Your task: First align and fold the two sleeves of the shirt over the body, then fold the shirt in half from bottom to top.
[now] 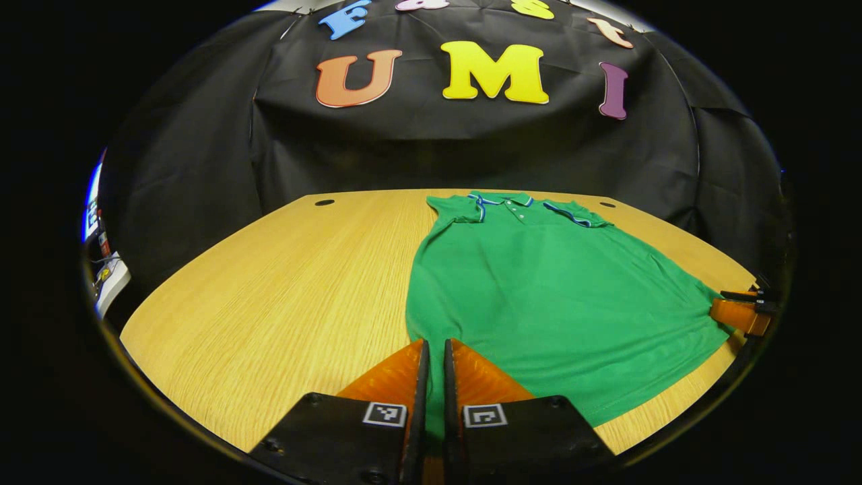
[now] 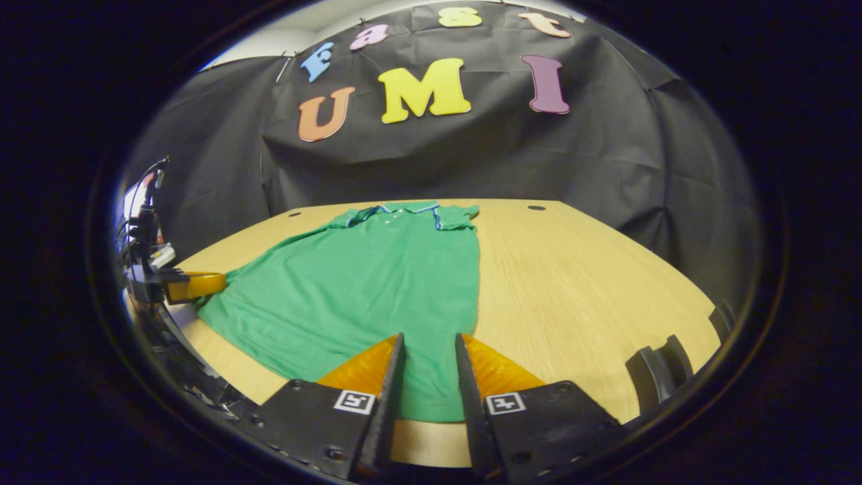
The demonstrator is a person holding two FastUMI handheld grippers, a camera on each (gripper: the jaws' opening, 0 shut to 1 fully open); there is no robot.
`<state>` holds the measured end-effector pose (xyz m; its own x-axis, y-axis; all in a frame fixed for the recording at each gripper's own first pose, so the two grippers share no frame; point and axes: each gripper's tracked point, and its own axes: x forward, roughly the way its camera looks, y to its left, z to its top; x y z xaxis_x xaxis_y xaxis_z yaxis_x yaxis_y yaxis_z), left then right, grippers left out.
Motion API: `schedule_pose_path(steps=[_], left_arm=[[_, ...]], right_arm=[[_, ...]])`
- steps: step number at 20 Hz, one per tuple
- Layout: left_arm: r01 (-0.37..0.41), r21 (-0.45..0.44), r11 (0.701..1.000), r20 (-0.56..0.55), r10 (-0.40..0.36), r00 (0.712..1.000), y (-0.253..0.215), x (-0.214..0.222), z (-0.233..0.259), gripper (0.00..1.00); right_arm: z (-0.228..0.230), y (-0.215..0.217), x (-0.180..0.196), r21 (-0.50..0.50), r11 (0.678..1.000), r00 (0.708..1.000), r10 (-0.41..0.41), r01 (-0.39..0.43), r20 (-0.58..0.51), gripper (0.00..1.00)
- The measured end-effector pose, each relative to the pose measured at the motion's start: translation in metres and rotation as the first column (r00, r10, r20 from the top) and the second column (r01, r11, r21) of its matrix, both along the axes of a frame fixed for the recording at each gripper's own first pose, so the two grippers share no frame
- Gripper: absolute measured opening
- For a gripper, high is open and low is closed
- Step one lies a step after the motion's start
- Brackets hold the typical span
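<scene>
In the left gripper view, my left gripper (image 1: 432, 353) sits at the near left corner of the green short-sleeved polo shirt (image 1: 539, 296), which lies flat on the pale wooden table (image 1: 283, 296), collar towards the far wall, sleeves already folded in over the body. The jaws stand almost together with a strip of hem between them. I judge they have pinched the cloth, though I cannot tell how deep the bite is. The right gripper (image 1: 741, 311) shows at the hem's other corner.

In the right gripper view, the right gripper (image 2: 429, 350) straddles its corner of the shirt (image 2: 363, 283) with a narrow gap — the fingers look apart from the fabric, not yet pressing. The left gripper (image 2: 192, 285) is at the far corner.

My worry: if I lift now, one corner rises alone and the hem skews. A shallow left pinch could also slip mid-fold — or catch a single layer, dragging the sleeves open.
</scene>
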<state>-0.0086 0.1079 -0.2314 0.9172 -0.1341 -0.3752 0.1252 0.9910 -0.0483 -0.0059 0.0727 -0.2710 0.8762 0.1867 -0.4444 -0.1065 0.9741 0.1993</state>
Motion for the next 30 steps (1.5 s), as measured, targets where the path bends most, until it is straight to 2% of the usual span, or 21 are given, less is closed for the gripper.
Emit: schedule_pose_path(steps=[1, 3, 4, 5, 8, 12, 22, 26, 30], left_arm=[[-0.001, -0.01, 1.0, -0.002, 0.001, 1.0, -0.001, 0.002, 0.0, 0.14], [0.001, -0.015, 1.0, -0.008, -0.001, 1.0, -0.003, 0.003, 0.001, 0.09], [0.001, -0.015, 1.0, -0.01, -0.001, 1.0, -0.003, 0.004, 0.001, 0.08], [0.0, -0.019, 1.0, -0.011, 0.0, 1.0, -0.004, 0.004, 0.001, 0.08], [-0.002, -0.029, 1.0, -0.008, 0.002, 1.0, -0.002, 0.004, 0.004, 0.08], [-0.013, -0.044, 0.999, 0.036, 0.015, 0.999, 0.001, 0.004, 0.026, 0.08], [0.016, -0.022, 1.0, 0.175, -0.012, 0.984, -0.014, 0.011, 0.089, 0.07], [0.013, -0.019, 1.0, 0.217, -0.009, 0.976, -0.016, 0.026, 0.116, 0.07], [-0.001, -0.049, 0.999, 0.26, 0.013, 0.965, -0.015, 0.055, 0.15, 0.07]], right_arm=[[0.001, 0.002, 0.002, 0.017, 1.0, 1.0, 0.002, -0.002, 0.002, 0.26], [0.0, 0.004, 0.008, 0.028, 1.0, 1.0, 0.002, -0.001, -0.018, 0.09], [-0.001, 0.006, 0.01, 0.03, 1.0, 1.0, 0.008, -0.007, -0.03, 0.09], [0.001, 0.004, 0.011, 0.032, 0.999, 0.999, 0.016, -0.015, -0.032, 0.01], [0.009, 0.007, 0.007, -0.042, 0.996, 0.997, 0.076, -0.076, -0.002, 0.01], [0.023, 0.008, 0.01, -0.035, 0.994, 0.994, 0.103, -0.102, 0.04, 0.0], [0.103, -0.011, 0.026, -0.074, 0.994, 0.969, 0.09, -0.075, 0.23, 0.0], [0.137, -0.019, 0.047, -0.092, 0.994, 0.952, 0.081, -0.056, 0.295, 0.0], [0.173, -0.019, 0.084, -0.111, 0.992, 0.93, 0.096, -0.06, 0.355, 0.0]])
